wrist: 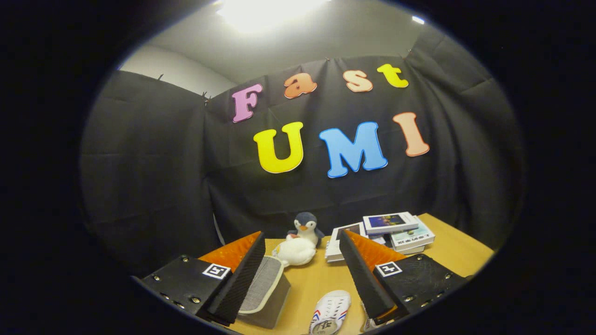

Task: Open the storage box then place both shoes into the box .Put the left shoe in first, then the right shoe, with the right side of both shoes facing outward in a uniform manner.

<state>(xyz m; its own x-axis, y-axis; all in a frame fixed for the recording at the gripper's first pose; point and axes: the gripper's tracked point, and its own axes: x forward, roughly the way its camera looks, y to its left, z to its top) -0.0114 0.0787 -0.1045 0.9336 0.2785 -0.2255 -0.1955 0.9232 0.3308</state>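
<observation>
Gripper point(302, 274) was wide open, fingers spread well apart, nothing held between them. It sat above the wooden table point(316, 284), looking out toward the black cloth booth wall point(153, 186).

Storage box point(267, 291): grey fabric-sided, light trim along its edge, on the table just beside the left finger point(240, 274), partly hidden behind it. Couldn't tell whether it was open or closed from this angle.

One shoe point(330, 312): white with red and blue stripes, on the table low between the fingers, closer to the right finger point(365, 279). Not touched by either finger. A bit of white at the base of the right finger could have been the second shoe, too hidden to confirm.

Beyond the fingers, toward the wall:
- white plush toy point(294, 251) lying on the table
- penguin plush point(306, 227) upright right behind it, touching or nearly so
- stack of books point(389, 230) to the right of the plush toys, partly behind the right finger

Ceiling light point(260, 11) was bright overhead, washed out.
</observation>
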